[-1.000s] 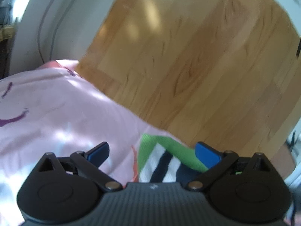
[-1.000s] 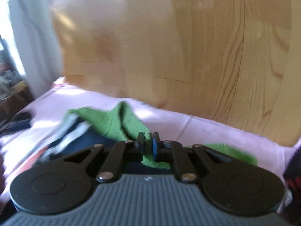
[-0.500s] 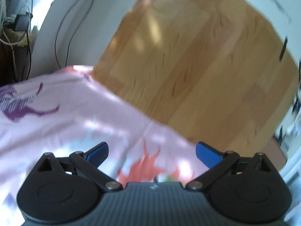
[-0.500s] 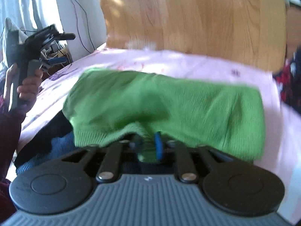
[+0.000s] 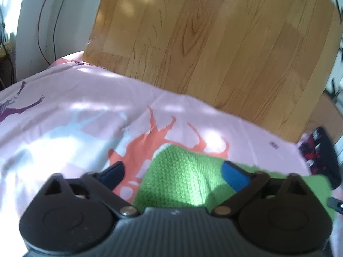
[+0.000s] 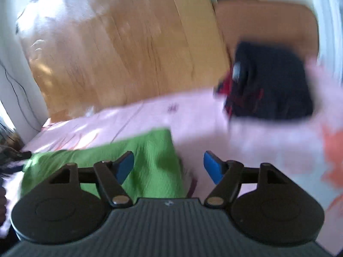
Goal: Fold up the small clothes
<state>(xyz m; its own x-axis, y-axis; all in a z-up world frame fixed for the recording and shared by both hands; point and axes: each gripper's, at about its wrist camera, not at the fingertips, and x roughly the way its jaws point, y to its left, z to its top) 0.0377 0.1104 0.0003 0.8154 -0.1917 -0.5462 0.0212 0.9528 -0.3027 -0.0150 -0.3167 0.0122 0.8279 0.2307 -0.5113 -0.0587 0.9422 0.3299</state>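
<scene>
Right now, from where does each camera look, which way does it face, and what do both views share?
Left wrist: sits on the left gripper, looks down over the green knit garment on the pink sheet; closing jaws show.
Right wrist: sits on the right gripper, looks toward a dark garment; opening jaws show.
Shared: green garment, pink sheet, wooden headboard.

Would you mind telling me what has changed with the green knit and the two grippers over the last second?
The right gripper has let go of the green knit; its jaws are opening. The knit, lifted before, now lies flat on the pink sheet. The left gripper has swung over it, jaws closing but not touching. The dark garment stayed put.
</scene>
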